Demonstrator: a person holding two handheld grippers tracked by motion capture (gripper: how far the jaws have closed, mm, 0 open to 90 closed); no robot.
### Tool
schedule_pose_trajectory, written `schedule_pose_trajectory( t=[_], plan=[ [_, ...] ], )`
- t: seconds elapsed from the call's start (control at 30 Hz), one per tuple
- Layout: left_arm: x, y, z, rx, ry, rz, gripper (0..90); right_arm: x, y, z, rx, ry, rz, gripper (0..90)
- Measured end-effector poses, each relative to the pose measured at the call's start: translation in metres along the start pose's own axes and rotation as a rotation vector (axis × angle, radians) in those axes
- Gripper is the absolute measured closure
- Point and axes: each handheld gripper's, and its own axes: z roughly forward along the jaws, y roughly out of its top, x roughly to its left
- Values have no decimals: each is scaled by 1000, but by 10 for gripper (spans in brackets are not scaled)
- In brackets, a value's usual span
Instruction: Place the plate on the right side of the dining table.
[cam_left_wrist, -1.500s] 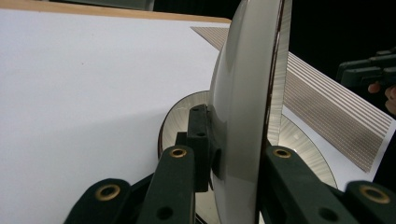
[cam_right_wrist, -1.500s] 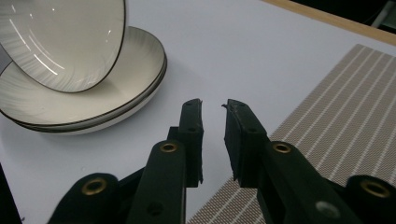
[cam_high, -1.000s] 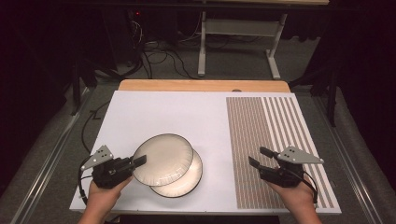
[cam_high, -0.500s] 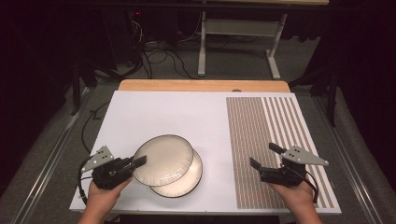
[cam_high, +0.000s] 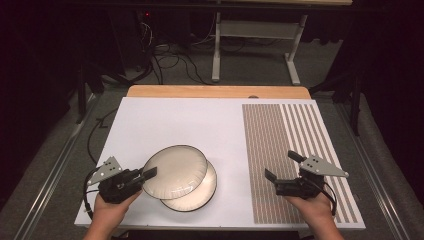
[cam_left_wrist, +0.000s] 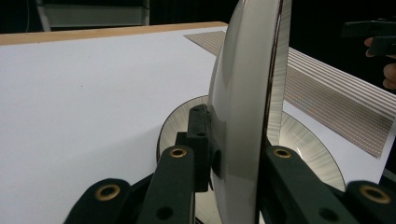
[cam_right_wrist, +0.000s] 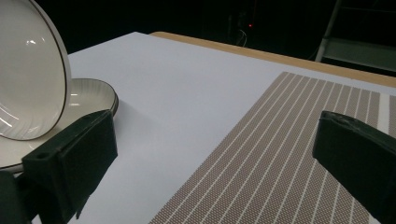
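Observation:
Two cream plates with dark rims are at the table's front centre. The upper plate (cam_high: 175, 172) is lifted and tilted, its left rim clamped by my left gripper (cam_high: 148, 175). In the left gripper view this plate (cam_left_wrist: 243, 93) stands edge-on between the jaws of the left gripper (cam_left_wrist: 233, 158). The lower plate (cam_high: 207, 192) lies flat on the white table (cam_high: 175, 125), partly under the raised one. My right gripper (cam_high: 281, 167) hovers open over the striped placemat (cam_high: 285, 145), holding nothing. The right gripper view shows both plates at its left, the raised plate (cam_right_wrist: 28, 70) over the flat plate (cam_right_wrist: 88, 95).
The brown-and-white striped placemat (cam_right_wrist: 289, 154) covers the table's right third. A wooden strip (cam_high: 220, 91) runs along the far edge. Beyond it stand a metal stand (cam_high: 255, 30) and floor cables (cam_high: 165, 60). Bare white surface lies behind the plates.
The raised plate has drifted slightly left and toward me with the left gripper. The right gripper has shifted a little to the right and stays open.

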Motion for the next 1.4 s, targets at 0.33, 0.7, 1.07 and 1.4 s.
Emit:
schedule_pose_trajectory(
  t=[0.33, 0.7, 1.07, 1.4],
  plan=[
    [0, 0, 0, 3, 1, 8, 794, 17, 11, 16, 0, 49, -27, 38],
    [0, 0, 0, 5, 0, 12, 793, 39, 17, 38, 26, 98, -54, 47],
    [0, 1, -1, 9, 0, 22, 793, 62, 18, 61, 67, 149, -82, 59],
    [0, 1, -1, 10, 0, 27, 793, 81, 17, 83, 101, 204, -91, 88]
  ],
)
